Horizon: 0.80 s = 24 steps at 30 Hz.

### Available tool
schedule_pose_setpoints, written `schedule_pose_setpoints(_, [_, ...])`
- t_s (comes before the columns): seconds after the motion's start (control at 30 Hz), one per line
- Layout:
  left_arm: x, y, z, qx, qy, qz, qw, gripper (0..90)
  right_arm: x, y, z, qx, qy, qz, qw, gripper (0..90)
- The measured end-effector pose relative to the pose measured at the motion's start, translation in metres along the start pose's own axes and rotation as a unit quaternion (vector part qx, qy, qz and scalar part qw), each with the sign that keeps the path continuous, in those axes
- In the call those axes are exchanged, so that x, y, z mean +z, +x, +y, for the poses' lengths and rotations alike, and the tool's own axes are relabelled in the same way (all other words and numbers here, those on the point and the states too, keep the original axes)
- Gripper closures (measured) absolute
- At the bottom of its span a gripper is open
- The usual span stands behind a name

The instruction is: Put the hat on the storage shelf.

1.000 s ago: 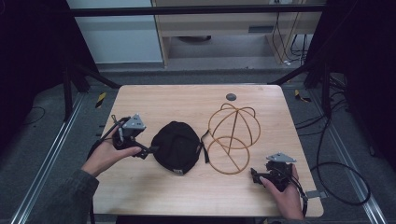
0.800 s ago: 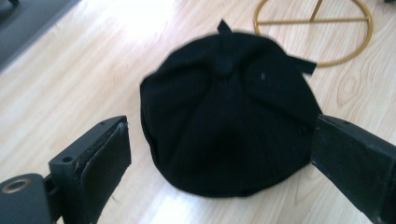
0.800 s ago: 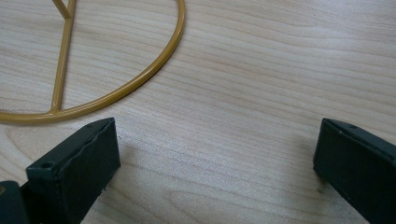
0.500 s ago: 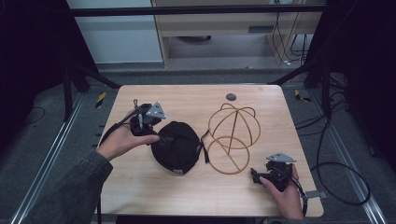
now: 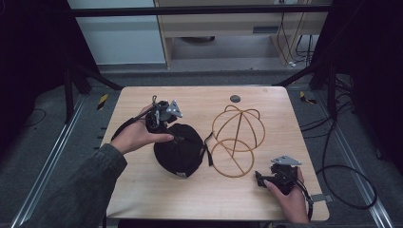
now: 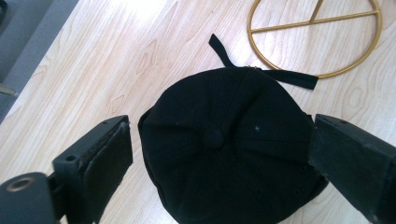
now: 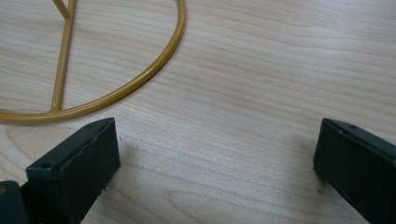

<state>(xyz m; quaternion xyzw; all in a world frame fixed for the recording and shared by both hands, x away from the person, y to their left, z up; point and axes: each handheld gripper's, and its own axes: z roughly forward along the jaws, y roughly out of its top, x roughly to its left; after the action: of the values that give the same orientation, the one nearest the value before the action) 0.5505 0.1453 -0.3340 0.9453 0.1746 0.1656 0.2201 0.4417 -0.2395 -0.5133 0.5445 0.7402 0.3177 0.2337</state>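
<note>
A black cap [image 5: 179, 148] lies crown-up on the wooden table [image 5: 142, 199], its strap ends [image 6: 289, 77] pointing toward a gold wire hat stand [image 5: 236, 134]. My left gripper [image 5: 172, 134] hovers over the cap's far-left side. In the left gripper view the cap [image 6: 224, 144] sits between the wide-apart jaws, untouched; the left gripper [image 6: 224, 163] is open. My right gripper [image 5: 260, 179] rests low near the table's front right, just in front of the stand's ring [image 7: 116, 91]. It is open [image 7: 215, 158] with bare wood between its jaws.
A small dark round disc [image 5: 235, 99] lies near the table's far edge. Cables [image 5: 347, 175] trail off the right side over a grey floor. Dark frame posts stand at both far corners.
My left gripper has moved from the table's left side rightward and up over the cap. The right gripper has stayed put.
</note>
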Motion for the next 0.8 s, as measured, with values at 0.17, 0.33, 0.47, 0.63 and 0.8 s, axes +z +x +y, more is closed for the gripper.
schedule_pose_setpoints(0.17, [0.014, -0.001, -0.002, 0.001, 0.020, -0.006, 0.9998, 8.1, 0.000, 0.000, 0.000, 0.000, 0.000, 0.003, 1.0000, 0.6])
schedule_pose_setpoints(0.33, [0.025, 0.001, -0.005, -0.004, 0.027, -0.010, 0.9996, 10.7, 0.000, -0.001, 0.000, -0.003, 0.000, 0.004, 1.0000, 0.6])
schedule_pose_setpoints(0.47, [0.035, 0.004, -0.010, -0.006, 0.037, -0.011, 0.9993, 14.7, 0.000, -0.001, 0.000, -0.003, 0.000, 0.004, 1.0000, 0.6])
schedule_pose_setpoints(0.63, [0.043, 0.009, -0.014, -0.010, 0.041, -0.016, 0.9990, 18.9, 0.000, -0.001, 0.000, -0.002, -0.001, 0.005, 1.0000, 0.6])
schedule_pose_setpoints(0.8, [0.047, 0.010, -0.015, -0.013, 0.048, -0.028, 0.9983, 24.9, 0.000, -0.001, -0.001, -0.003, 0.000, 0.005, 1.0000, 0.6])
